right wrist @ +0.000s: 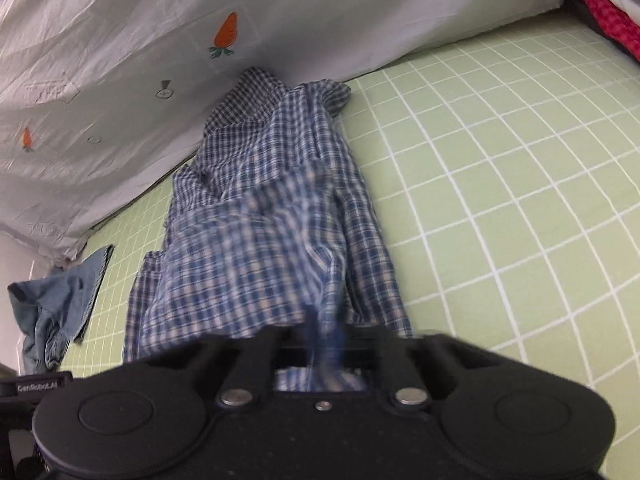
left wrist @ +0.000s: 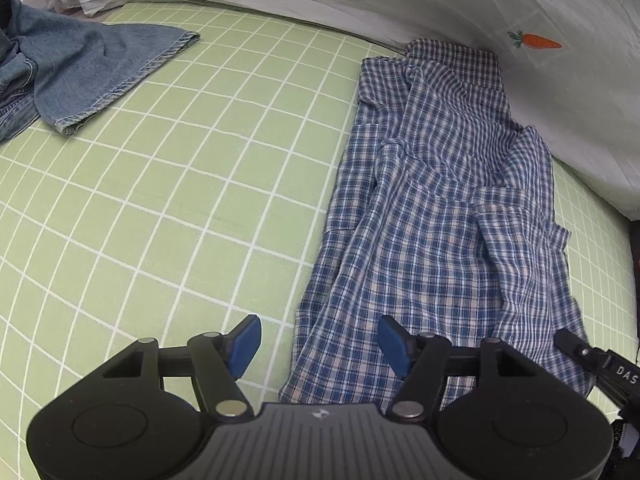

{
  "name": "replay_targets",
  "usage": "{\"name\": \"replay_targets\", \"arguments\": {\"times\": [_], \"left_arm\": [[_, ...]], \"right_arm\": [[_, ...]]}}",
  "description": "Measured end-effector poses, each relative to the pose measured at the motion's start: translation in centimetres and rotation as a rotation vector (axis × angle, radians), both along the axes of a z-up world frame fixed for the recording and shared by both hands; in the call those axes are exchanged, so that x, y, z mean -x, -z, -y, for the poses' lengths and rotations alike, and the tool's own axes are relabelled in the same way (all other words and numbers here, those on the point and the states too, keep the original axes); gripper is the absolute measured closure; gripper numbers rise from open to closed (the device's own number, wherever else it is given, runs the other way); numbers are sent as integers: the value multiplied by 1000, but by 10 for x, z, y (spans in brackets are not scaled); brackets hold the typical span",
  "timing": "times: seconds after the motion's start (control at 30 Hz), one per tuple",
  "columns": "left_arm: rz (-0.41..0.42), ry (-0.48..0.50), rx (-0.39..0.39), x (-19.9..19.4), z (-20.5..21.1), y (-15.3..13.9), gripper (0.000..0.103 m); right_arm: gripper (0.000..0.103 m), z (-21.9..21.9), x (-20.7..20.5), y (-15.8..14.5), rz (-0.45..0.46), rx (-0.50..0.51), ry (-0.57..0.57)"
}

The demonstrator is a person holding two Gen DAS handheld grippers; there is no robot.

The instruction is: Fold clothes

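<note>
Both pairs of jaws differ. On the left gripper [left wrist: 320, 344] they stand apart with nothing pressed between the blue pads [left wrist: 245, 344]; one pad hangs over the bare sheet and the other over the near hem of the plaid shirt [left wrist: 432, 208]. On the right gripper [right wrist: 324, 344] the jaws are drawn together, blurred, and a bunch of the shirt's checked cloth [right wrist: 320, 376] sits right at them, so it looks pinched at that lower edge, though the blur hides the contact itself.

That blue-and-white plaid shirt lies lengthwise and rumpled on the green grid-patterned bedsheet [left wrist: 160, 200], collar end up against a white cover printed with carrots [left wrist: 536, 42]. In the left wrist view the tip of the right gripper shows at the shirt's lower right corner. A pair of blue jeans [left wrist: 80, 68] lies crumpled on the sheet, well apart from the shirt on its far side. Something red [right wrist: 612, 24] lies at the bed's far corner in the right wrist view.
</note>
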State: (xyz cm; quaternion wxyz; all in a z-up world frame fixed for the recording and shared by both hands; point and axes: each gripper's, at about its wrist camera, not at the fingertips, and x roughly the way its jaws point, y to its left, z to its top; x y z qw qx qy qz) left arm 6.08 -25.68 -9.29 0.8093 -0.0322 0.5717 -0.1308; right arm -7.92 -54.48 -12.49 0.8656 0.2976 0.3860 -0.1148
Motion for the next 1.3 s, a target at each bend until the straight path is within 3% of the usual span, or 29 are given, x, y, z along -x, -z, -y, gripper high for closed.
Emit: {"name": "replay_targets", "arguments": {"times": [0.13, 0.17, 0.23, 0.27, 0.3, 0.4, 0.6, 0.67, 0.7, 0.73, 0.8, 0.83, 0.9, 1.07, 1.3], "left_arm": [[1, 4, -8, 4, -2, 2, 45], [-7, -2, -11, 5, -4, 3, 45], [-23, -12, -14, 6, -8, 6, 43], [-30, -17, -13, 8, -10, 7, 43], [-39, -22, -11, 9, -12, 8, 42], [-90, -41, 22, 10, -18, 16, 35], [-183, -63, 81, 12, -22, 32, 36], [-186, -68, 115, 14, -23, 34, 37], [-188, -70, 132, 14, -24, 34, 43], [-193, -76, 153, 15, -25, 35, 58], [-217, -107, 207, 17, -28, 39, 76], [-214, -114, 217, 19, -28, 38, 89], [-193, -116, 231, 24, -29, 34, 95], [-110, -151, 292, 50, -48, 6, 99], [-88, -216, 339, 113, -66, -27, 99]], "right_arm": [[97, -1, 4, -3, -46, 61, 37], [89, 1, 4, 1, -76, 62, 52], [66, 4, 10, 2, -93, 59, 81], [44, 4, 14, 0, -92, 67, 95], [29, 4, 17, -2, -92, 74, 102], [26, 0, 22, 0, -115, 57, 81], [23, -7, 23, 21, -178, -59, 84], [23, -7, 22, 22, -177, -64, 79], [26, -6, 22, 22, -174, -70, 77], [31, -5, 22, 22, -166, -86, 79], [65, -2, 25, 22, -137, -140, 73], [72, -3, 26, 21, -130, -142, 60], [90, -5, 26, 18, -119, -139, 31], [94, -18, 45, -9, -64, -69, -39], [94, -31, 100, -40, -38, -68, -95]]}}
